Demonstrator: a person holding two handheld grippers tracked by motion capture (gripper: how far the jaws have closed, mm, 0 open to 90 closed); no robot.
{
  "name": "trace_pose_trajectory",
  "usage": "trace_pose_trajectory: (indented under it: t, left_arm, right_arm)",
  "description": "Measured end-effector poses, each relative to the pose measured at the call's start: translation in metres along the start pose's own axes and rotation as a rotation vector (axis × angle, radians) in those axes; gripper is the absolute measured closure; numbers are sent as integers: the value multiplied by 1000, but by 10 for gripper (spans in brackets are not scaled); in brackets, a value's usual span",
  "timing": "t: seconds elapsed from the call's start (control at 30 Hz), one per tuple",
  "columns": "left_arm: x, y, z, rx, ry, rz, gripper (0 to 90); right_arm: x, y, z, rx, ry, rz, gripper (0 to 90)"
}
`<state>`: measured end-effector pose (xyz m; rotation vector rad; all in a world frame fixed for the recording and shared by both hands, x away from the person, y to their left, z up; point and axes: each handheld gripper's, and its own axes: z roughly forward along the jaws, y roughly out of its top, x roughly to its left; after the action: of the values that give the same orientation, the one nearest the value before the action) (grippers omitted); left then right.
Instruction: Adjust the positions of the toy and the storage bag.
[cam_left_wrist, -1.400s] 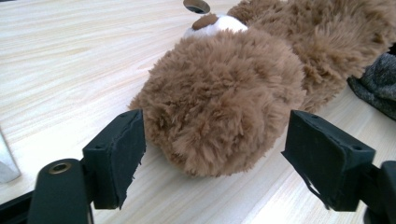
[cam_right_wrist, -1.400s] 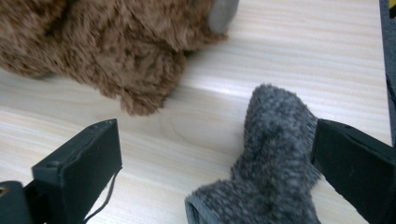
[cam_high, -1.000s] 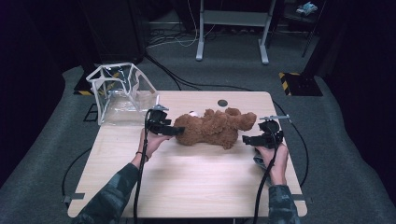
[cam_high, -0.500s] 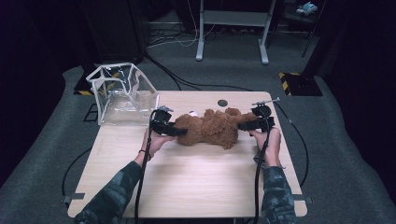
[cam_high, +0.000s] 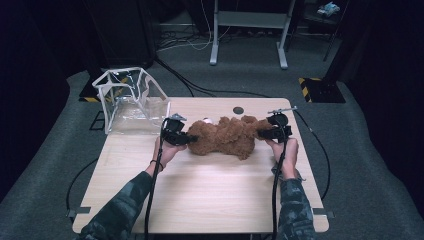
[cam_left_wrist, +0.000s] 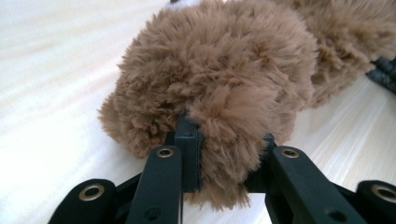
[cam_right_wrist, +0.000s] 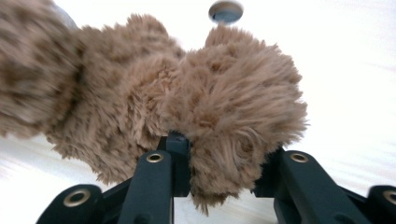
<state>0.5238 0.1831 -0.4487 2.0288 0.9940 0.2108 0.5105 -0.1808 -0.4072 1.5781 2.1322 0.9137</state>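
Note:
A brown plush teddy bear (cam_high: 226, 136) lies across the middle of the wooden table (cam_high: 210, 195). At the bear's left end my left gripper (cam_high: 189, 138) has just been closing, and its jaws now pinch a furry limb (cam_left_wrist: 229, 116) between them. My right gripper (cam_high: 262, 133) has also just been closing at the bear's right end, and a tuft of the plush (cam_right_wrist: 229, 121) is squeezed between its black jaws. A hand holds each gripper from the near side.
A clear plastic box with white edges (cam_high: 131, 100) stands at the table's back left corner. A small dark round disc (cam_high: 238, 110) sits in the tabletop behind the bear. Cables trail from both grippers toward the front edge. A metal frame (cam_high: 248, 30) stands on the floor beyond.
The right gripper moved left up to the bear's right end and closed on it. The left gripper closed on the bear's left end. The bear now looks bunched between them.

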Motion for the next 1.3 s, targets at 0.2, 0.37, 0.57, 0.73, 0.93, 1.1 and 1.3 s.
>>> trace_pose_trajectory:
  t: [0.2, 0.37, 0.57, 0.73, 0.93, 1.1, 1.3]
  left_arm:
    - [-5, 14, -14, -70, 16, 55, 742]
    - [-4, 30, -23, -109, 28, 78, 742]
    - [4, 41, -27, -107, 26, 111, 743]
    - [10, 43, -23, -104, 45, 133, 744]
    - [16, 47, -17, -97, 56, 145, 747]
    - [23, 43, -3, -50, 47, 152, 746]
    - [30, 29, 17, 32, 56, 159, 715]
  right_arm:
    - [6, 5, -24, -75, -32, -39, 682]
    - [15, 9, -50, -136, -43, -59, 681]
    - [34, 9, -74, -176, -57, -89, 680]
    - [49, 1, -83, -178, -62, -118, 679]
    - [63, -13, -83, -163, -49, -117, 679]
    - [73, -30, -77, -136, -27, -116, 676]
    - [78, -52, -56, -77, 7, -98, 655]
